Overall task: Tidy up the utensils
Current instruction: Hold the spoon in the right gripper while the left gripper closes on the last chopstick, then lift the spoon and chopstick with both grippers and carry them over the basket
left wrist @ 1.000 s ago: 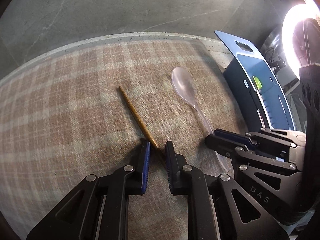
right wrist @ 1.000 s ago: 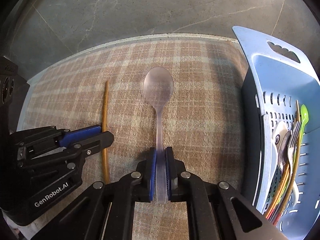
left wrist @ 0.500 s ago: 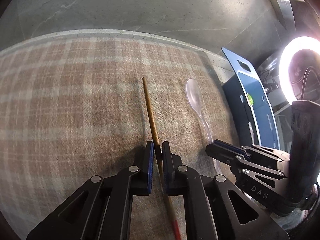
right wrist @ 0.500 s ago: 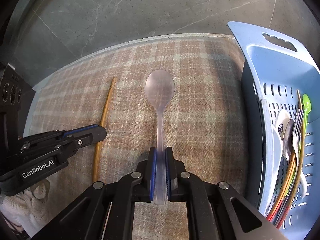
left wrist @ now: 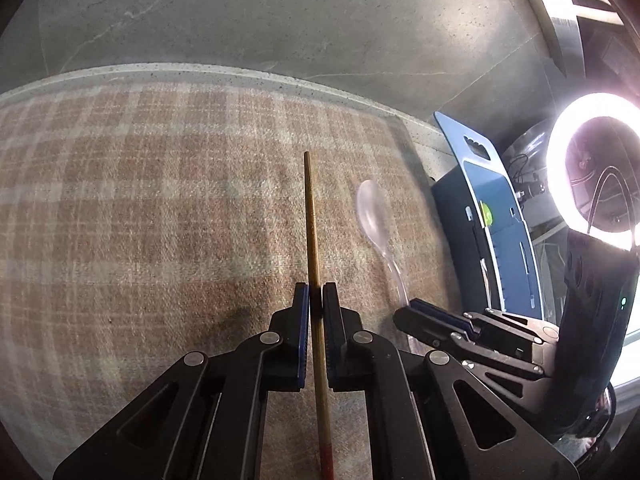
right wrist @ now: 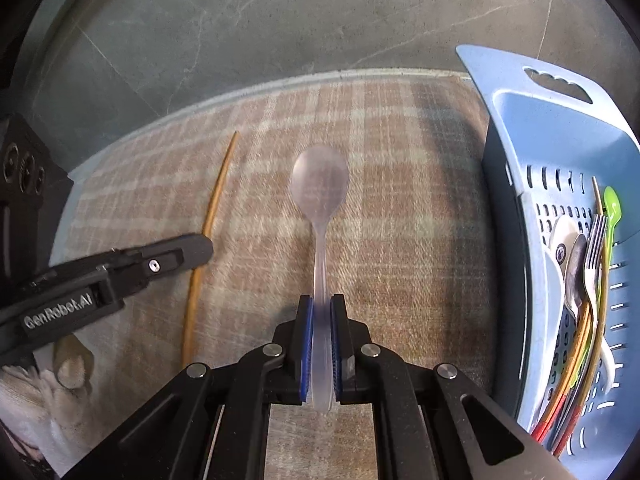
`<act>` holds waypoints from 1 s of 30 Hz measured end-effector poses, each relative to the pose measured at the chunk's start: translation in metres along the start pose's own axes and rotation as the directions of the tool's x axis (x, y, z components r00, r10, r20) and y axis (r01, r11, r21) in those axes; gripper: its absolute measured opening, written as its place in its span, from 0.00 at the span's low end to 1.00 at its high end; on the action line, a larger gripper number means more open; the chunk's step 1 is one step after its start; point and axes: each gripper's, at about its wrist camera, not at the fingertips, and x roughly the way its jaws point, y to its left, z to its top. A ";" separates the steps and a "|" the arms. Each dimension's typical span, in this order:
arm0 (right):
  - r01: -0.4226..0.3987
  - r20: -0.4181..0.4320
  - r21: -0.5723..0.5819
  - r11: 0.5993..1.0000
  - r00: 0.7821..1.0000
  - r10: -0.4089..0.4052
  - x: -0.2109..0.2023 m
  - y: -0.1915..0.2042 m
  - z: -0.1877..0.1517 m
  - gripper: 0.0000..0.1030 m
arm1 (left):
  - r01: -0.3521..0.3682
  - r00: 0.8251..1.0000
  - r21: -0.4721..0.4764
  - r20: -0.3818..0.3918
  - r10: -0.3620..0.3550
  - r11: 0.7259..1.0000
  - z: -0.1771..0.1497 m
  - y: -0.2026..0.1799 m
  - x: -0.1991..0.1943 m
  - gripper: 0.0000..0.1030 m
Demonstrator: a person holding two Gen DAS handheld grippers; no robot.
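My left gripper (left wrist: 315, 294) is shut on a brown chopstick (left wrist: 310, 216) with a red end, pointing straight ahead above the plaid cloth. My right gripper (right wrist: 321, 304) is shut on the handle of a clear plastic spoon (right wrist: 320, 188), bowl forward, above the cloth. The spoon also shows in the left wrist view (left wrist: 374, 216), and the chopstick in the right wrist view (right wrist: 212, 216). The left gripper appears at the left of the right wrist view (right wrist: 200, 246); the right gripper sits at the right of the left wrist view (left wrist: 412, 308).
A blue perforated basket (right wrist: 516, 148) stands at the right and holds several utensils (right wrist: 588, 264). The plaid cloth (right wrist: 400, 200) covers the table, with grey floor beyond its far edge. A bright ring light (left wrist: 596, 200) glares at the right.
Both grippers have risen with their utensils. The left gripper closed on the chopstick and turned it from slanted to straight ahead. The spoon stays gripped and looks lifted.
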 end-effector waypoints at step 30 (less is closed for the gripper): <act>-0.002 0.034 0.035 0.999 0.999 0.001 -0.016 0.000 0.023 0.06 | -0.022 1.000 -0.027 -0.005 0.022 0.999 0.008 -0.004 0.003 0.18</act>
